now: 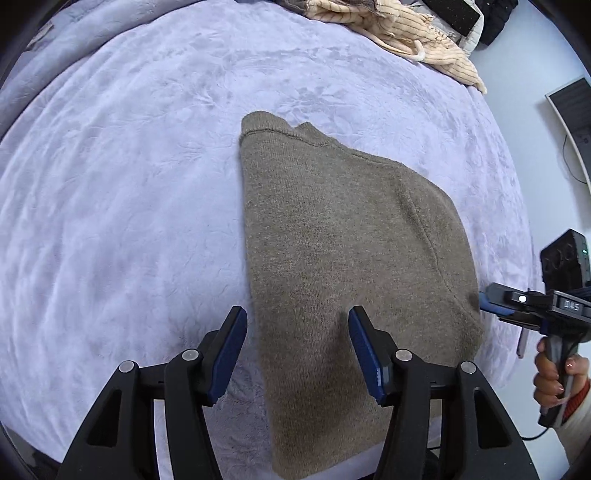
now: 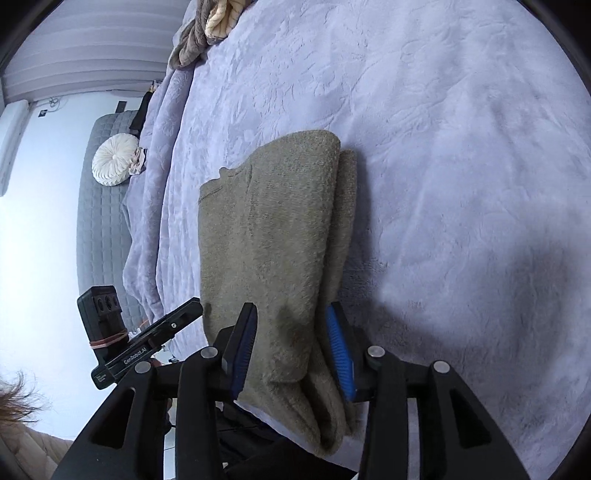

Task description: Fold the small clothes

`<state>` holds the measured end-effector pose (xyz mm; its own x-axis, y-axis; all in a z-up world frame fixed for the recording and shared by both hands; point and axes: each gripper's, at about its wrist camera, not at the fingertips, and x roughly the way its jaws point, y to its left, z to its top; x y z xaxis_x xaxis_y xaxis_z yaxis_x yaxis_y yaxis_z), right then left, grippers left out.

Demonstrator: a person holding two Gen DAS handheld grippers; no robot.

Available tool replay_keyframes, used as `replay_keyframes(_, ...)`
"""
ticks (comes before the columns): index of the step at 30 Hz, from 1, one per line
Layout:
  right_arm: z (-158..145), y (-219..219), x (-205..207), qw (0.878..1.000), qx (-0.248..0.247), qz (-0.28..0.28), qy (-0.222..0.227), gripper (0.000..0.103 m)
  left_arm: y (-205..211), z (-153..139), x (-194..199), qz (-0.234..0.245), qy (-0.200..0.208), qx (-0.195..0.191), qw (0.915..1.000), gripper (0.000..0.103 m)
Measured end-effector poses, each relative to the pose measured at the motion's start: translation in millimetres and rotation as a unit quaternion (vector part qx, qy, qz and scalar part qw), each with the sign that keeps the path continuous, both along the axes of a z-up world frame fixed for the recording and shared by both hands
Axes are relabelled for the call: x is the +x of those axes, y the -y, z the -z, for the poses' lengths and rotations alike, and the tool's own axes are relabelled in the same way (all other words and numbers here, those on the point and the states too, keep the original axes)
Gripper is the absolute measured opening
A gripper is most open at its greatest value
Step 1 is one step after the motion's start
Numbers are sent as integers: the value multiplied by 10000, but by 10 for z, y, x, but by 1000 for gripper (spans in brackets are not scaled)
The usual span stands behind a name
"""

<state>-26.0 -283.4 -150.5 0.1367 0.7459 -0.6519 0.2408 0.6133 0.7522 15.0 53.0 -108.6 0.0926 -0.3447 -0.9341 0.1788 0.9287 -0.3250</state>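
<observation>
A grey-brown knit sweater point(image 1: 332, 258) lies folded lengthwise on the lavender bedspread point(image 1: 129, 184). My left gripper point(image 1: 297, 325) is open, its fingers straddling the sweater's left edge near its lower end. In the left wrist view my right gripper point(image 1: 491, 306) reaches in at the sweater's right edge. In the right wrist view the right gripper point(image 2: 291, 321) is open with its jaws on either side of the folded sweater point(image 2: 269, 229), whose layers show stacked at the right. The left gripper point(image 2: 166, 325) shows at the left beside the sweater.
A cream striped garment point(image 1: 417, 33) and dark items lie heaped at the bed's far edge. A grey quilted bench point(image 2: 99, 206) with a round white cushion point(image 2: 112, 160) stands beyond the bed. The bed's near edge runs just under both grippers.
</observation>
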Motion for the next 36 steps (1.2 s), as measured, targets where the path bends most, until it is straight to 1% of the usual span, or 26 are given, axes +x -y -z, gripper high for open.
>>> replay_keyframes(1, -25, 4, -29, 9999, 87, 55, -7, 45, 1, -15, -16, -13, 12, 46, 10000, 80)
replay_keyframes(2, -22, 0, -57, 9999, 146, 72, -20, 45, -3, -37, -36, -50, 75, 81, 9999, 87)
replay_keyframes(3, -15, -25, -71, 9998, 193, 72, -49, 45, 40, -69, -45, -83, 138, 112, 9998, 90)
replay_keyframes(5, 54, -138, -68, 9996, 171, 7, -237, 44, 77, -92, -46, -89, 142, 138, 9998, 90)
replay_keyframes(6, 107, -182, -77, 9992, 98, -42, -385, 41, 94, -99, -44, -114, 139, 146, 9997, 90)
replay_keyframes(7, 160, -220, -74, 9987, -47, -52, -511, 31, 101, -105, -43, -127, 150, 161, 9997, 90)
replay_keyframes(8, 167, -241, -76, 9982, -200, -65, -561, 8, 116, -111, -45, -123, 164, 191, 9996, 90)
replay_keyframes(10, 92, -237, -75, 9983, -380, -78, -435, 5, 131, -118, -65, -105, 224, 367, 9990, 90)
replay_keyframes(13, 11, -239, -86, 9947, -926, -327, -298, 3, 143, -32, -128, -2, 232, 484, 9986, 90)
replay_keyframes(15, 103, -239, -109, 9878, -1396, -554, -411, 1, 174, 102, -180, 48, 157, 675, 9976, 90)
replay_keyframes(17, 257, -239, -163, 9786, -1805, -735, -665, 1, 175, 213, -232, 33, -6, 678, 9977, 90)
replay_keyframes(18, 283, -202, -206, 9799, -1729, -652, -747, 1, 153, 224, -251, -51, -82, 629, 9980, 90)
replay_keyframes(19, 257, -147, -250, 9865, -1393, -463, -725, 2, 136, 208, -263, -103, -97, 586, 9982, 90)
replay_keyframes(20, 201, -90, -294, 9929, -967, -246, -644, 5, 125, 187, -271, -132, -87, 571, 9982, 90)
replay_keyframes(21, 131, -47, -331, 9959, -719, -84, -546, 8, 115, 161, -273, -138, -57, 571, 9983, 90)
replay_keyframes(22, 62, -27, -355, 9974, -574, -8, -432, 17, 109, 146, -272, -139, -41, 576, 9982, 90)
replay_keyframes(23, 21, -23, -367, 9982, -479, 28, -371, 51, 103, 134, -264, -148, -32, 582, 9982, 90)
replay_keyframes(24, 5, -30, -371, 9987, -368, 78, -344, 75, 97, 119, -248, -155, -19, 589, 9981, 90)
replay_keyframes(25, 16, -53, -366, 9992, -184, 137, -331, 75, 93, 108, -234, -163, 1, 597, 9981, 90)
replay_keyframes(26, 50, -86, -346, 9992, -68, 143, -370, 72, 88, 91, -217, -174, 31, 601, 9980, 90)
replay_keyframes(28, 143, -181, -255, 9987, -102, 138, -488, 37, 84, 53, -189, -182, 84, 609, 9979, 90)
replay_keyframes(29, 183, -233, -225, 9978, -217, 98, -618, 15, 91, 55, -187, -174, 106, 625, 9978, 90)
replay_keyframes(30, 187, -272, -202, 9970, -357, 44, -685, 14, 93, 46, -176, -153, 140, 656, 9976, 90)
replay_keyframes(33, 98, -356, -211, 9917, -1165, -396, -368, 12, 142, 138, -218, -55, 95, 790, 9968, 90)
replay_keyframes(35, 249, -351, -267, 9885, -1358, -480, -457, 12, 157, 255, -257, -89, -93, 663, 9977, 90)
replay_keyframes(36, 343, -298, -297, 9891, -1310, -405, -544, 12, 171, 286, -270, -104, -154, 634, 9978, 90)
